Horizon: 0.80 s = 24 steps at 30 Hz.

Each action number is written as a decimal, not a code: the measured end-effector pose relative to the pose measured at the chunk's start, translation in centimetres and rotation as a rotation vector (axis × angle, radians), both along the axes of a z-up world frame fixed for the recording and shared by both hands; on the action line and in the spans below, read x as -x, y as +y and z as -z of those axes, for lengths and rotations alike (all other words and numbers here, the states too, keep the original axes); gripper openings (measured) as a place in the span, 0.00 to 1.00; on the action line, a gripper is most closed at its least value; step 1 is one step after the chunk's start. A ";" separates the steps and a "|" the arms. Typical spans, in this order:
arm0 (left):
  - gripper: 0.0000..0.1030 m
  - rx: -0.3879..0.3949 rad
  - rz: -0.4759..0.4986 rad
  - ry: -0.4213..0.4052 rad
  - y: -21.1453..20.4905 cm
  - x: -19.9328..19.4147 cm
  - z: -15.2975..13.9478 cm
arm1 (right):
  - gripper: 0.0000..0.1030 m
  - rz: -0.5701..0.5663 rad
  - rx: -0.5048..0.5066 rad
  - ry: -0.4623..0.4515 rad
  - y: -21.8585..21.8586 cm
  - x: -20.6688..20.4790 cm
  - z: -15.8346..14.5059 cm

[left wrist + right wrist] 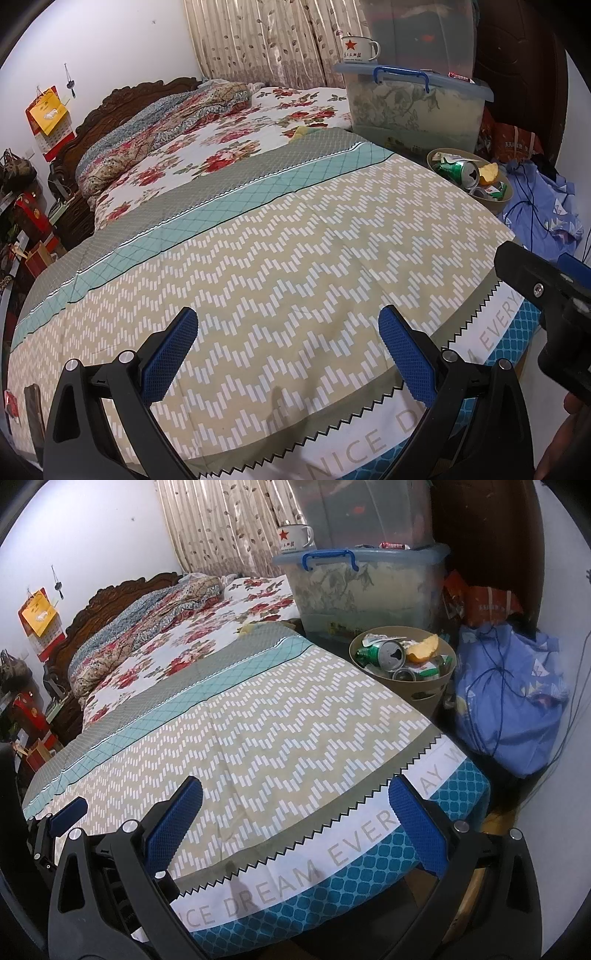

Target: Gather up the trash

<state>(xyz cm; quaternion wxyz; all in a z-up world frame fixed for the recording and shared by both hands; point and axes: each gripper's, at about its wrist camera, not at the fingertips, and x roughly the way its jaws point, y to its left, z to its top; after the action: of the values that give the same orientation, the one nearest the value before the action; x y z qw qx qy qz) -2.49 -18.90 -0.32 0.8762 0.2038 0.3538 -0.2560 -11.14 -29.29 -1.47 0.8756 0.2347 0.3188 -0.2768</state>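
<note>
the left gripper is spread wide and holds nothing; its blue pads hang over the zigzag bedspread. the right gripper is likewise spread and unloaded, above the bed's foot edge. each gripper shows at the margin of the other's view (right one at the left view's right side).

nothing lies on the bedspread between the fingers and the trash basket. the basket stands off the bed's far right corner, just beside a clear storage bin with blue handles and near a blue cloth bundle. a white enamel mug with a red star stands on the bin lid.

the bedspread border reads "nice dream every", with further letters cut off.

in the basket: a crushed green drinks can, a yellowish peel-like scrap, and smaller wrappers, too small to identify.
</note>
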 end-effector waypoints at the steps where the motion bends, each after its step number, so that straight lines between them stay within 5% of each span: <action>1: 0.92 0.000 0.000 0.002 0.0 0.0 0.0 | 0.97 -0.001 0.000 0.000 0.1 0.0 0.0; 24: 0.92 -0.006 0.005 0.004 -0.1 0.1 0.1 | 0.97 -0.007 -0.005 0.001 0.2 -0.1 0.0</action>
<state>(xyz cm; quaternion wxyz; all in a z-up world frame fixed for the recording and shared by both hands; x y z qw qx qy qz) -2.59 -18.99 -0.38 0.8742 0.2067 0.3560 -0.2575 -11.03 -29.11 -1.44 0.8759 0.2355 0.3205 -0.2731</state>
